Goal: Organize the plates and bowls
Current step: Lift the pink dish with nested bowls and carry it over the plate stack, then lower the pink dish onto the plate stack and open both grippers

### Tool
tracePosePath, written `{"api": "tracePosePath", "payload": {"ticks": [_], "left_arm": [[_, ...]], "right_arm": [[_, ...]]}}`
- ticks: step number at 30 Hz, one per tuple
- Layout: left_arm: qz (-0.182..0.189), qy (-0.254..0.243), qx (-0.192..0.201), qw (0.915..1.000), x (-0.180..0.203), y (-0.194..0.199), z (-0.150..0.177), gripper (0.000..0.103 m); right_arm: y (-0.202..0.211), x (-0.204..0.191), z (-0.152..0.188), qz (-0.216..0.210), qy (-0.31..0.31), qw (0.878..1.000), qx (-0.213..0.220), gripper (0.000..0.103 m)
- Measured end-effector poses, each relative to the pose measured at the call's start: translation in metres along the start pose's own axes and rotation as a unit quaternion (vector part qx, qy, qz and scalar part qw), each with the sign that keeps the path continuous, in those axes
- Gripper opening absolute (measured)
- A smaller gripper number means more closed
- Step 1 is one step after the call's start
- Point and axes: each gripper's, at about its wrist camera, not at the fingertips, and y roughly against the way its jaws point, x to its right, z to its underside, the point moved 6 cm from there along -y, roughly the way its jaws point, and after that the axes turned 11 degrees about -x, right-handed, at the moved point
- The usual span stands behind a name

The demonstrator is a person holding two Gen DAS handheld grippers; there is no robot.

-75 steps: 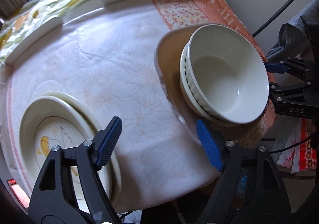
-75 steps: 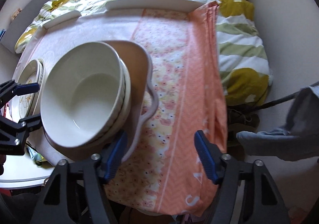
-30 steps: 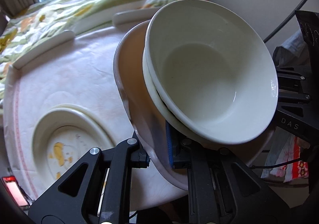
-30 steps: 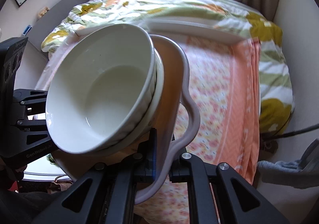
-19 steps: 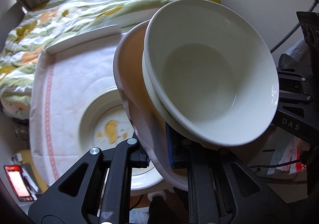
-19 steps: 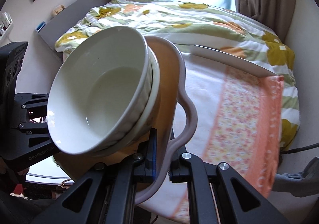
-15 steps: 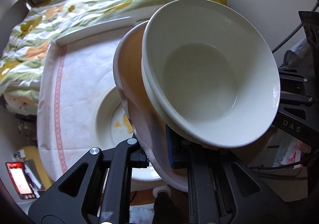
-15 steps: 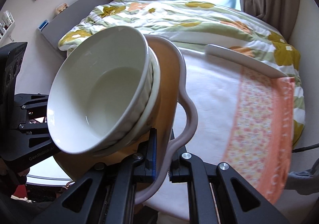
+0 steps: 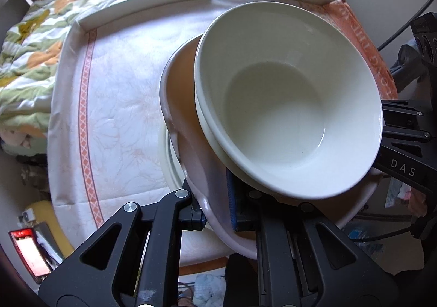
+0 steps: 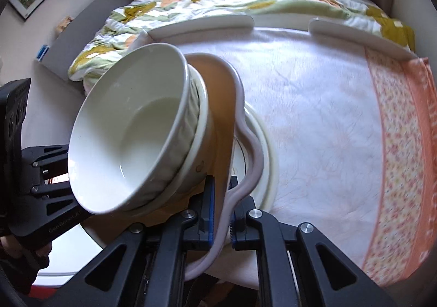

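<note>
Grippers clamped on opposite rims, left gripper (image 9: 215, 214) and right gripper (image 10: 220, 214), of a tan scalloped-edge ceramic plate (image 10: 218, 105) carrying two nested white ceramic bowls (image 9: 286, 105), held tilted directly above a stack of cream round plates (image 10: 269, 159) on the white floral tablecloth (image 9: 120, 105).

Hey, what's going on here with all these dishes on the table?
A person is carrying a tan, wavy-rimmed plate with two hand-held grippers. The left gripper and the right gripper are each clamped shut on its rim. Two stacked white ceramic bowls ride on the plate. It is over a cream plate lying on the table's white floral cloth. Whether the two plates touch cannot be told.
</note>
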Motion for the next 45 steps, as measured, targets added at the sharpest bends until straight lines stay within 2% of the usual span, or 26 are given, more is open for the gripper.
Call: {"api": "tracePosePath", "payload": {"ticks": [8,14,20,34,40,45], "left_arm": [[0.005,-0.002,0.004,1.0000,-0.007,-0.014,-0.002,0.009],[0.001,-0.002,0.012,0.9999,-0.009,-0.014,-0.005,0.009],[0.004,-0.002,-0.003,1.0000,-0.011,-0.014,-0.006,0.010],[-0.020,-0.002,-0.021,0.9996,-0.006,0.001,0.002,0.011],[-0.040,-0.005,-0.003,0.9992,-0.009,0.026,0.002,0.011],[-0.033,0.001,0.011,0.9994,-0.007,0.048,0.016,0.011]], "right_arm": [[-0.017,-0.001,0.000,0.019,-0.022,1.000,-0.004,0.008],[-0.023,0.002,0.007,0.015,-0.041,0.999,-0.003,0.008],[-0.022,0.001,0.007,0.037,-0.043,0.998,-0.016,0.008],[0.003,0.006,0.014,0.029,-0.071,0.997,-0.004,0.009],[0.016,0.005,0.018,0.031,-0.072,0.997,0.010,0.009],[0.040,0.006,0.026,0.030,-0.080,0.996,0.035,0.009]]}}
